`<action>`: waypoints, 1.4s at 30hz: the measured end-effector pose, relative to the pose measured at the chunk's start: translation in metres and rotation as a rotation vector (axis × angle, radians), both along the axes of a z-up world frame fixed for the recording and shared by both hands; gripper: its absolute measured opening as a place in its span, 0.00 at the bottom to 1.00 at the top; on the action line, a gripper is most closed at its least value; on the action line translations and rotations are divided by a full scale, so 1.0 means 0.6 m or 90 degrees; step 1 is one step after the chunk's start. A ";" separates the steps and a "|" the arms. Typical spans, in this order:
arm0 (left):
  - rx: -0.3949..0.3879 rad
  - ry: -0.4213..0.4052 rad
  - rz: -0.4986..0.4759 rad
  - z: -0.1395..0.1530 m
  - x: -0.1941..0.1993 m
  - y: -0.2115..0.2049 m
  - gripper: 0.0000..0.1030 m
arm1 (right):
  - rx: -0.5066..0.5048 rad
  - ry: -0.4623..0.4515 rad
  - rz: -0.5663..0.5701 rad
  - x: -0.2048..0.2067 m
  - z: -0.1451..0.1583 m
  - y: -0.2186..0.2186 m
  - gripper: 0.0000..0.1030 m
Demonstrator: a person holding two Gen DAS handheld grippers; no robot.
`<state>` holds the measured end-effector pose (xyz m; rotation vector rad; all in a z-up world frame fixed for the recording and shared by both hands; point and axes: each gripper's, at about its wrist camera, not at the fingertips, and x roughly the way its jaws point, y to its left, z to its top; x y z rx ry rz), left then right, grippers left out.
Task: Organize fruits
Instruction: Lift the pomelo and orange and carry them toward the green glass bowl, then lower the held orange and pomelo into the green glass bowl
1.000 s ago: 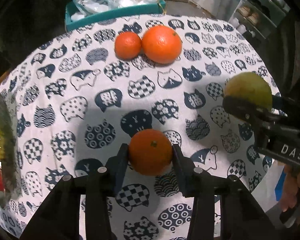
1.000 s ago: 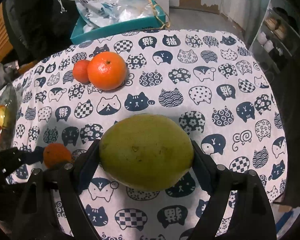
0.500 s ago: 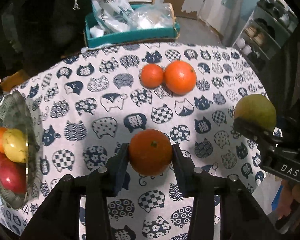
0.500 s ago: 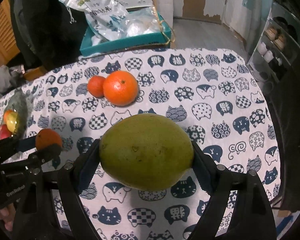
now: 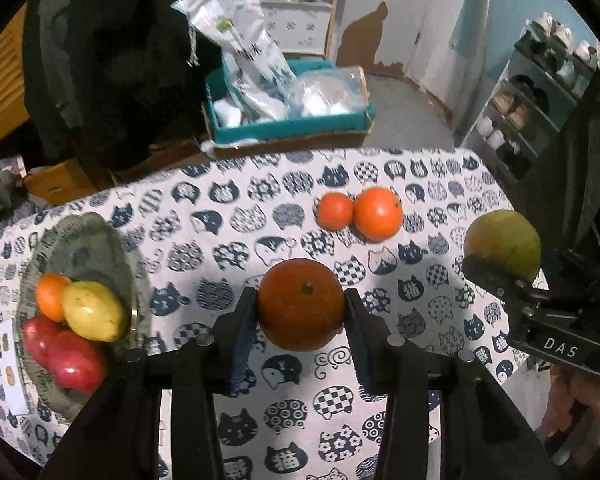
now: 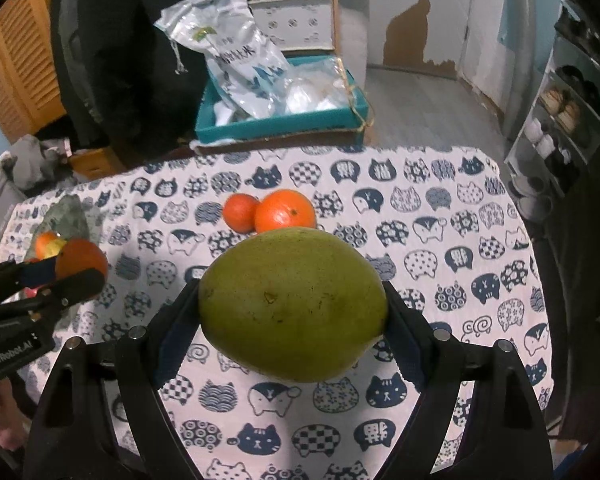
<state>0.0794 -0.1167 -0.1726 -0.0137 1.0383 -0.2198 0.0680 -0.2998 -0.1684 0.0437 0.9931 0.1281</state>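
In the left wrist view, the left gripper point(image 5: 301, 305) fills the bottom of the frame, its two black fingers clamped on a round orange tangerine with a green stem nub point(image 5: 301, 305) held clear above the cat-print white and navy tablecloth point(image 5: 228, 248). Bare cloth lies open between that fruit and the ribbed glass bowl point(image 5: 80, 240) at the left edge, which holds a yellow oval fruit point(image 5: 93, 311), a small orange one point(image 5: 50, 296) and red ones point(image 5: 66, 354). At the right edge the right gripper point(image 5: 500, 256) grips a large green-yellow oval mango point(image 5: 502, 240). Further up the frame, two orange tangerines point(image 5: 360, 211) sit touching on the cloth, with free cloth around them up to the table's far edge. Beyond it a teal cardboard box point(image 5: 292, 130) holds white plastic bags.

In the right wrist view, the right gripper's jaws stand wide, pressed on both ends of the mango, which is lifted off the cloth at frame centre.
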 end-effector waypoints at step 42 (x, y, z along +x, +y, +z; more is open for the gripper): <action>0.010 -0.131 0.171 0.132 -0.041 0.272 0.42 | 0.046 -0.103 0.163 0.034 0.144 0.273 0.82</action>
